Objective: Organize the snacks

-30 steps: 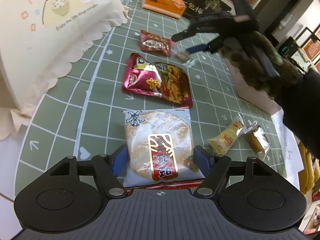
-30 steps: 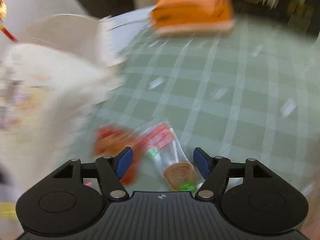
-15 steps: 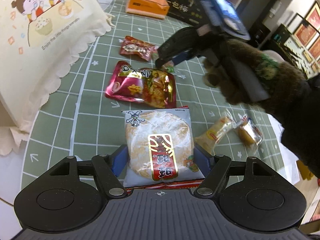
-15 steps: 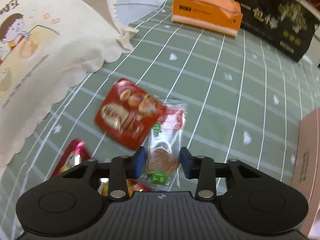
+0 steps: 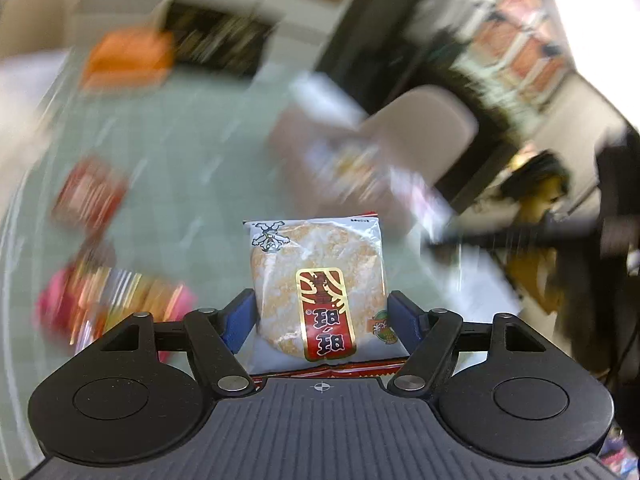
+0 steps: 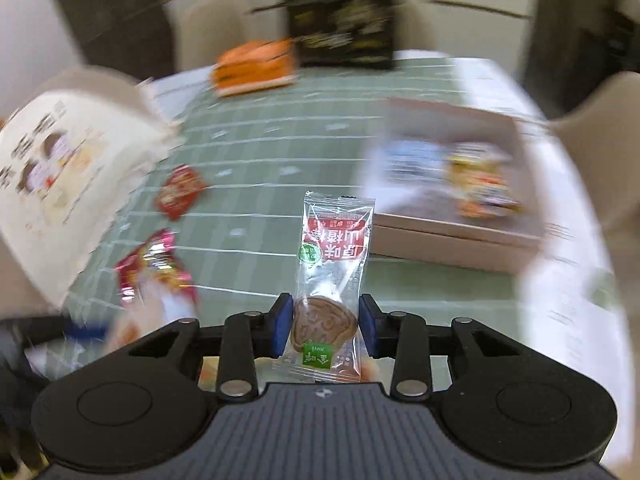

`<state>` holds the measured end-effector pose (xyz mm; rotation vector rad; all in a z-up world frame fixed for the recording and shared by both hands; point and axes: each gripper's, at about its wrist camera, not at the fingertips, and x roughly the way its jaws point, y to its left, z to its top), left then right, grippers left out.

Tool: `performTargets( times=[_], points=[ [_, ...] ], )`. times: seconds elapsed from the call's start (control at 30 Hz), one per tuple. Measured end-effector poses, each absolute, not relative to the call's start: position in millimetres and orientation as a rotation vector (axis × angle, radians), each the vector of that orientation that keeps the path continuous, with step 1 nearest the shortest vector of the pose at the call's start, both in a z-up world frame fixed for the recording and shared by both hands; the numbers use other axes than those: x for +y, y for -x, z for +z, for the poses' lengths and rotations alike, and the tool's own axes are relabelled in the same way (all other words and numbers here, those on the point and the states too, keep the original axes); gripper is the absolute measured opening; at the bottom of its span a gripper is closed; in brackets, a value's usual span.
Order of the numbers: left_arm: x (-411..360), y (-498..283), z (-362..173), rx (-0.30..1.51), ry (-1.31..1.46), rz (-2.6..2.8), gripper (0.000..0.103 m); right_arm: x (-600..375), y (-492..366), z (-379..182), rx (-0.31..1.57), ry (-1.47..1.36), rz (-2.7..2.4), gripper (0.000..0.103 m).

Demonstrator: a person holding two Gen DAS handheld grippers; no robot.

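- Left wrist view: the left gripper [image 5: 320,316] has its blue pads pressed against both sides of a rice cracker packet [image 5: 318,290], which stands upright between them, clear of the green checked tablecloth [image 5: 192,128]; the surroundings are heavily blurred.
- Behind that packet, toward the left edge of the table, lie a red snack packet [image 5: 90,192] and a pink-and-red snack bag [image 5: 112,304], both smeared by motion.
- At the far edge sits an orange box [image 5: 128,58] with a dark box [image 5: 224,46] just beside it.
- Right wrist view: the right gripper [image 6: 323,330] is closed on a clear hawthorn snack sachet [image 6: 332,276], its pads clamping the lower end where a brown disc shows; the sachet points up and away, off the tablecloth [image 6: 280,152].
- To the right of the sachet, near the right edge of the table, sits a flat cardboard box [image 6: 452,236] with colourful packets inside, too blurred to identify.
- A cream cartoon-printed cloth bag [image 6: 60,176] occupies the left edge, with a small red packet [image 6: 180,190] and a pink-and-red bag [image 6: 154,268] on the cloth beside it.
- An orange box [image 6: 254,68] and a black box [image 6: 340,30] stand at the far edge.
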<state>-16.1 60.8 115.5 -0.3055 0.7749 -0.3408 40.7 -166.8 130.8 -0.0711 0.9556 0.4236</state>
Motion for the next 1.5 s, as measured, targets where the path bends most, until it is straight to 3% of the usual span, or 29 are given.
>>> performTargets(
  times=[0.2,0.37,0.43,0.63,0.77,0.9,0.93,1.0,1.03,1.2,1.5],
  points=[
    [-5,-74,176,0.624,0.230,-0.445,0.077,-239,-14,159,0.857,0.025,0.239,0.035],
    [-46,-159,151,0.700,0.289,-0.424,0.077,-271,-11,154,0.836,-0.019,0.183,0.035],
    [-54,-177,134,0.755,0.260,-0.329,0.071,-277,-14,149,0.835,-0.033,0.179,0.035],
    [-31,-163,154,0.603,0.327,-0.294,0.071,-294,-19,138,0.820,-0.057,0.183,0.035],
    [-8,-148,160,0.643,0.299,-0.273,0.071,-291,-33,144,0.805,-0.103,0.202,0.035],
    [1,-138,179,0.674,0.265,-0.239,0.071,-278,-77,187,0.753,-0.144,0.270,0.036],
    [5,-140,181,0.673,0.272,-0.248,0.071,-274,-99,199,0.758,-0.161,0.284,0.041],
    [9,-137,181,0.654,0.273,-0.275,0.071,-266,-136,211,0.759,-0.154,0.337,0.063],
    [12,-133,177,0.630,0.267,-0.266,0.071,-262,-150,213,0.755,-0.123,0.351,0.070],
    [26,-108,118,0.749,0.331,-0.186,0.071,-258,-173,190,0.776,-0.006,0.325,0.070],
    [55,-64,38,0.891,0.371,-0.020,0.067,-270,-137,125,0.795,0.130,0.423,0.070]
  ],
)
